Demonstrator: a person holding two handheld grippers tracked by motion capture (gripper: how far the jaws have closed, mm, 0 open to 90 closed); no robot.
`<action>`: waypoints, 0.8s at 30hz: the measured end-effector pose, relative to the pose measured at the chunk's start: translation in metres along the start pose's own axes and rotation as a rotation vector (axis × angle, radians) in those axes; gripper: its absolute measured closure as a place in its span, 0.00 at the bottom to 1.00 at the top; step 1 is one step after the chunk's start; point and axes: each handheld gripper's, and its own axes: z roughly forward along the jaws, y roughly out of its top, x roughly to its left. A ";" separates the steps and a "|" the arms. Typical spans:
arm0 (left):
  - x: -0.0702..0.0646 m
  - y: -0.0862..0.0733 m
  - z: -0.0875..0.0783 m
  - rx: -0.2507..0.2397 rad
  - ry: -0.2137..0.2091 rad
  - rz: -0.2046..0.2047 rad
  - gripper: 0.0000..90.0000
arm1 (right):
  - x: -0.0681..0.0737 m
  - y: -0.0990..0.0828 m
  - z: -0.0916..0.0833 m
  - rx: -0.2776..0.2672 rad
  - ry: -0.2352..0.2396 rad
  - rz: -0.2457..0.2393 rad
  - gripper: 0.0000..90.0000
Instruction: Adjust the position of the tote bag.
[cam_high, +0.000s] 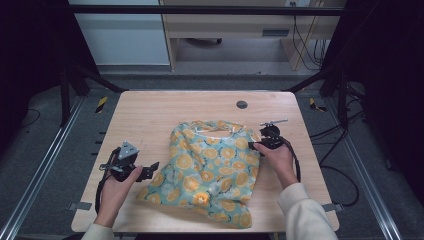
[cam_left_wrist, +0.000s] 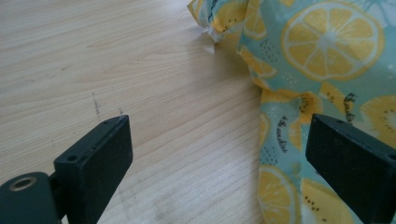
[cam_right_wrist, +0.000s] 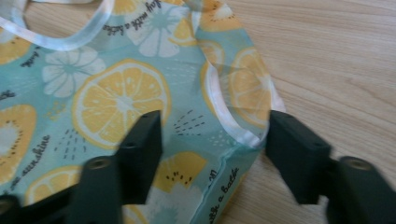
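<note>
A teal cloth garment (cam_high: 210, 170) printed with orange slices lies spread on the wooden table (cam_high: 150, 115), white-trimmed openings at its far end. My left gripper (cam_high: 150, 170) rests by the cloth's left edge, open. In the left gripper view its jaws (cam_left_wrist: 217, 140) stand wide over bare wood, and the cloth (cam_left_wrist: 322, 42) lies under the right jaw. My right gripper (cam_high: 256, 145) sits at the cloth's far right corner. In the right gripper view it (cam_right_wrist: 215, 135) is open, its jaws straddling a white-trimmed fold of the cloth (cam_right_wrist: 116, 93) without pressing on it.
A dark round grommet (cam_high: 242, 104) is set in the tabletop near the far edge. Bare wood surrounds the cloth on the left, right and far sides. Metal frame rails (cam_high: 40, 165) run along both sides of the table.
</note>
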 end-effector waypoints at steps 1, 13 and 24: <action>0.000 0.000 0.000 0.000 0.000 0.000 0.08 | 0.000 0.000 0.000 0.000 0.000 0.000 0.46; -0.011 0.068 0.017 0.007 -0.043 0.023 0.06 | 0.016 0.002 -0.010 -0.086 0.048 -0.109 0.98; -0.017 0.115 0.078 0.149 -0.083 0.009 0.05 | 0.020 0.003 -0.013 -0.110 0.073 -0.138 0.98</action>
